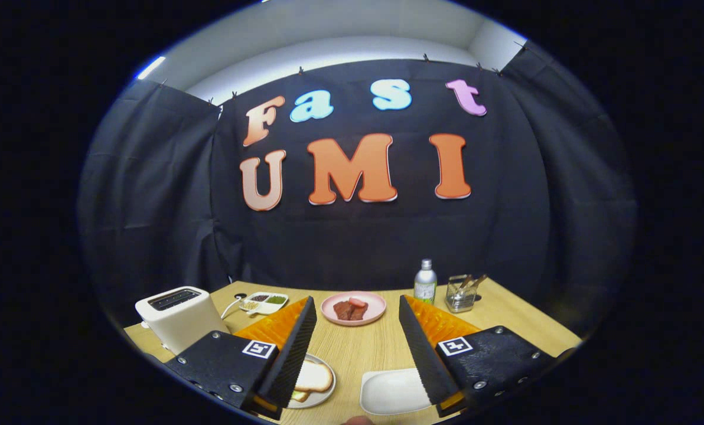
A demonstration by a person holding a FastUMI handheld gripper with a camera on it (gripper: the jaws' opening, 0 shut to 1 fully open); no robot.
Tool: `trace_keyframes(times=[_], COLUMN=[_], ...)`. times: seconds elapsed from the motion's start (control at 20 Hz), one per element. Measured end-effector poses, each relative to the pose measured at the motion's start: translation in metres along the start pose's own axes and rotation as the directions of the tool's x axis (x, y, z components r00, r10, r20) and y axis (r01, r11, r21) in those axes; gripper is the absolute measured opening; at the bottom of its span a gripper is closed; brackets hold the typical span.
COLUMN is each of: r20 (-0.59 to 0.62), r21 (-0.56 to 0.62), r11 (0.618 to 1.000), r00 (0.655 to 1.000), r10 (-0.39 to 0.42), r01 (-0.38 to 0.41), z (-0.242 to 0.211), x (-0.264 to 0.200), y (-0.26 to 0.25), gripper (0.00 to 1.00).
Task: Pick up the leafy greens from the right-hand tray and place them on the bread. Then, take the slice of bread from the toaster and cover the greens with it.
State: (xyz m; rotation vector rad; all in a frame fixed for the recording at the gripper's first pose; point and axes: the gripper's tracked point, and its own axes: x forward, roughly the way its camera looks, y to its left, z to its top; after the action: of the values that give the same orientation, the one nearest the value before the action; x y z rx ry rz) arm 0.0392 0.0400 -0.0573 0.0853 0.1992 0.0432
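1. Hand-held gripper (357, 321) held level above the surface (358, 348), fingers spread wide, holding nothing.
2. Bread slice (315, 376) lies flat on a plate (322, 396) beside the left finger.
3. White tray (390, 391) just inside the right finger.
4. Toaster (178, 316) upright, left of the fingers.

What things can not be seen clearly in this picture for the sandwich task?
- Leafy greens: the white tray shows only a bare part; the tool, open, covers its right side with one finger.
- Bread on the plate: partly behind the other finger, so what lies under the slice is unclear.
- Toaster: its slots look dark; a slice inside cannot be confirmed.
- Small dish by the toaster: contents too small to identify.
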Motion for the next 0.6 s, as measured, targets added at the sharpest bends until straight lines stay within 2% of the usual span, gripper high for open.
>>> trace_keyframes(times=[0.3, 0.6], r20=[0.162, 0.161], r21=[-0.082, -0.075], r11=[0.996, 0.997], r00=[0.986, 0.987], r10=[-0.034, -0.022], r01=[0.047, 0.034], z=[0.041, 0.035], x=[-0.029, -0.038], y=[-0.007, -0.006], gripper=[0.89, 0.90])
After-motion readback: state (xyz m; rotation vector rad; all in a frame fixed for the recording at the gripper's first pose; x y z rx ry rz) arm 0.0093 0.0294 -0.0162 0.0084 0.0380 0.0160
